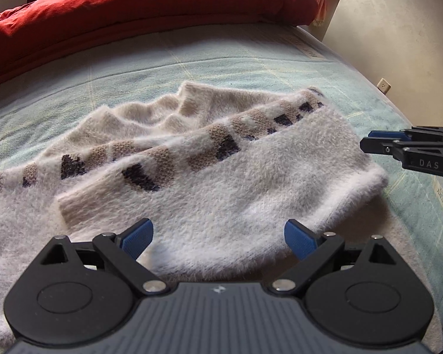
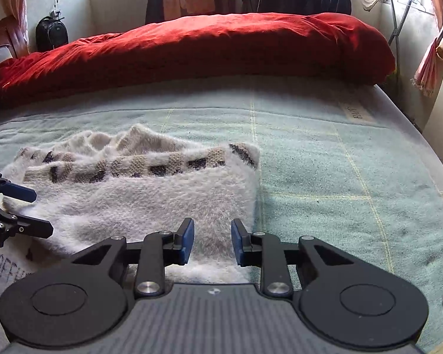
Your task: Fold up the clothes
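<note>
The left gripper (image 1: pixel 218 237) hovers wide open over the near edge of the fuzzy sweater (image 1: pixel 221 183) on the bed (image 2: pixel 339 177) — part-folded, one plain panel laid over the patterned band, far side rumpled. The right gripper (image 2: pixel 212 243), narrowly parted, holds nothing at its right edge.

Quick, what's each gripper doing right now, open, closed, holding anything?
Left gripper: open wide, holding nothing, over the fuzzy sweater.
Right gripper: open, holding nothing, by the sweater's right edge.
</note>
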The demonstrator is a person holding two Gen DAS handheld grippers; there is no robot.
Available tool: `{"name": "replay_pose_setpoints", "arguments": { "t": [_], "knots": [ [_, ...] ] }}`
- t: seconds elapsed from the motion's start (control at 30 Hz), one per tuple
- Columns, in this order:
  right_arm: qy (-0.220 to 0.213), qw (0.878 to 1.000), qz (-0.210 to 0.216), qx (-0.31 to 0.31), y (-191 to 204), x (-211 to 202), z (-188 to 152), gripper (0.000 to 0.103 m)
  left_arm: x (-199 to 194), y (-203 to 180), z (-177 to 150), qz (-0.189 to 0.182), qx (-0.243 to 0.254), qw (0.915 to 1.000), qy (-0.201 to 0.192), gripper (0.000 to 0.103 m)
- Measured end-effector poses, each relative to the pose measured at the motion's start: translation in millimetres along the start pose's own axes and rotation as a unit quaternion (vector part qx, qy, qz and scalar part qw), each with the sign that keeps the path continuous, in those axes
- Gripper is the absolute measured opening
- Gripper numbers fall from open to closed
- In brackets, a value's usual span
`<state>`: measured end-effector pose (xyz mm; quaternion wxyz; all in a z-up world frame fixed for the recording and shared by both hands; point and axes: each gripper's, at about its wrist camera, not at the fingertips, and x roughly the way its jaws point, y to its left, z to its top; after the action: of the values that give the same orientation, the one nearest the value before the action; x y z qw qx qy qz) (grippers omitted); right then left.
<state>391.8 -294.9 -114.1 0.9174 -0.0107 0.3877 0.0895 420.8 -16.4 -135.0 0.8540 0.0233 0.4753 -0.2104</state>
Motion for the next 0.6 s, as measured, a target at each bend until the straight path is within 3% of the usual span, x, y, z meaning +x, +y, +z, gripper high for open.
{"name": "replay_pose_setpoints", "arguments": {
  "t": [0.13, 0.33, 0.47, 0.6],
  "knots": [
    [0.026, 1.000, -0.009, 0.004, -4.0, 39.6, 6.9, 0.030, 5.7, 7.0, -6.8, 0.001, -0.002, 1.0000, -0.004, 0.098],
    [0.045, 0.999, -0.008, 0.026, -8.5, 62.8, 13.0, 0.033, 3.7, 10.8, -5.7, -0.007, 0.000, 0.9999, -0.011, 0.099],
    [0.022, 0.999, 0.001, 0.025, -9.2, 46.1, 27.0, 0.033, -10.2, 16.8, -1.5, -0.011, 0.002, 0.9994, -0.033, 0.099],
    [0.026, 0.999, -0.007, 0.025, -9.1, 57.4, 33.5, 0.033, -6.4, 34.0, 1.4, 0.004, -0.013, 0.9995, -0.029, 0.099]
  ]
}}
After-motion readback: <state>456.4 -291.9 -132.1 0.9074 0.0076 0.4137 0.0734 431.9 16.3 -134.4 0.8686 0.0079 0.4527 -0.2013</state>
